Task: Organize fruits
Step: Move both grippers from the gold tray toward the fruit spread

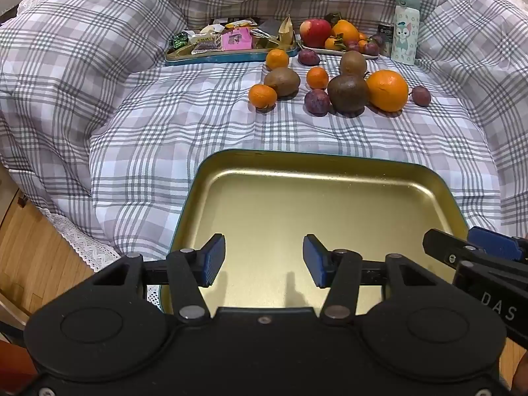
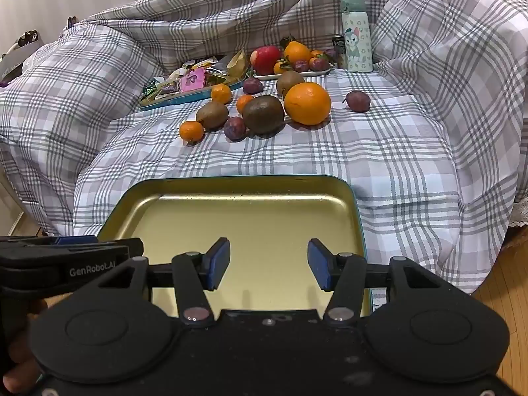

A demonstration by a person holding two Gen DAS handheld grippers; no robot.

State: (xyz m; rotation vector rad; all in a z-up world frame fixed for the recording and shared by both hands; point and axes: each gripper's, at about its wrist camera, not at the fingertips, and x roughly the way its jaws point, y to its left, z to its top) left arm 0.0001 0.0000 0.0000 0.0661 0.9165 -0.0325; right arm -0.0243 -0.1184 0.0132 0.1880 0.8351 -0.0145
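Note:
An empty gold tray with a teal rim (image 1: 330, 171) (image 2: 231, 184) lies on the plaid blanket right in front of both grippers. My left gripper (image 1: 264, 260) is open and empty over the tray's near part. My right gripper (image 2: 269, 264) is open and empty over the same tray, and it shows at the right edge of the left wrist view (image 1: 478, 254). Loose fruit lies farther back: a large orange (image 1: 386, 89) (image 2: 307, 103), brown kiwis (image 1: 348, 92) (image 2: 263, 114), small mandarins (image 1: 262, 96) (image 2: 191, 131) and dark plums (image 1: 316, 101) (image 2: 358, 100).
A white plate (image 1: 330, 51) (image 2: 297, 74) at the back holds a red apple (image 1: 315, 32), oranges and plums. A teal tray of snack packets (image 1: 227, 57) (image 2: 178, 99) lies to its left. A cartoon bottle (image 1: 405, 29) (image 2: 357, 39) stands at the back right. Wooden floor (image 1: 29, 264) shows at the left.

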